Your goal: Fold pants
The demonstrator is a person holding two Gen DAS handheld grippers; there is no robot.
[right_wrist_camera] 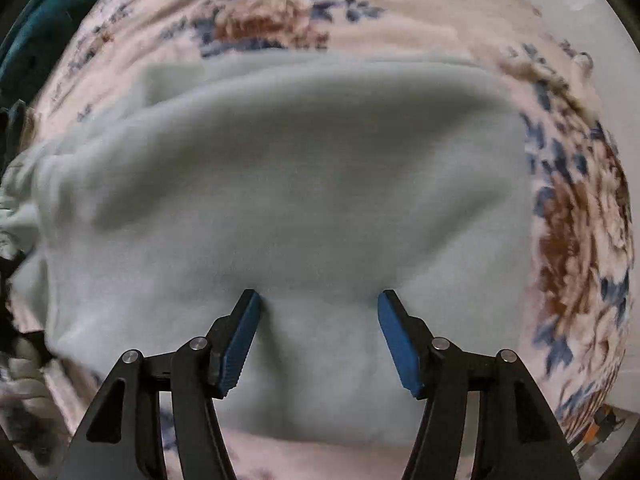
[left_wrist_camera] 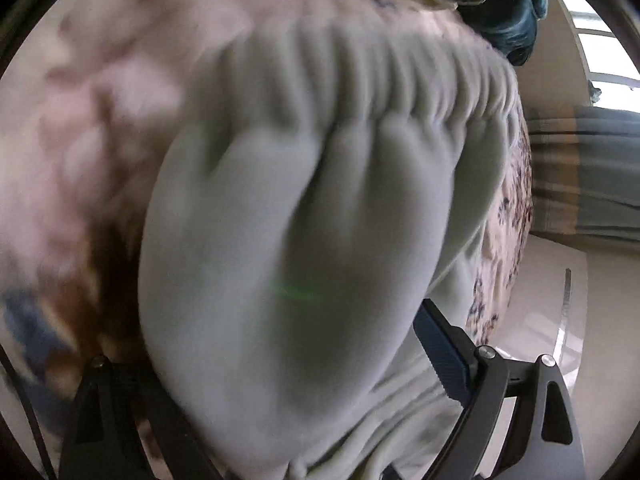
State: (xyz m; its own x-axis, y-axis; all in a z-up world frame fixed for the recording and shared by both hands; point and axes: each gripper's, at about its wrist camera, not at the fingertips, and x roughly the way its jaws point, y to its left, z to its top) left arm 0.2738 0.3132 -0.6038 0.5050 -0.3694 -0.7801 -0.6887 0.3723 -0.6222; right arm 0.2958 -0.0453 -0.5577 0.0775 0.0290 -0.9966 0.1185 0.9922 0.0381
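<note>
Pale mint pants [left_wrist_camera: 304, 208] lie on a floral bedspread [left_wrist_camera: 80, 120], their gathered elastic waistband [left_wrist_camera: 384, 80] toward the top of the left wrist view. My left gripper [left_wrist_camera: 264, 332] stands wide, the pants bulging up between its fingers; one blue pad [left_wrist_camera: 440, 352] shows beside the cloth, and the other finger is mostly hidden behind it. In the right wrist view my right gripper [right_wrist_camera: 318, 300] points down over a smooth stretch of the pants [right_wrist_camera: 304, 184]. It is open, with a low ridge of cloth between the blue pads [right_wrist_camera: 242, 340].
Dark teal clothing [left_wrist_camera: 508, 28] is heaped at the far end of the bed and shows again as teal fabric [right_wrist_camera: 36, 28]. The bed's edge drops to a pale floor [left_wrist_camera: 540, 320] on the right. A striped curtain [left_wrist_camera: 588, 180] hangs below a window [left_wrist_camera: 600, 40].
</note>
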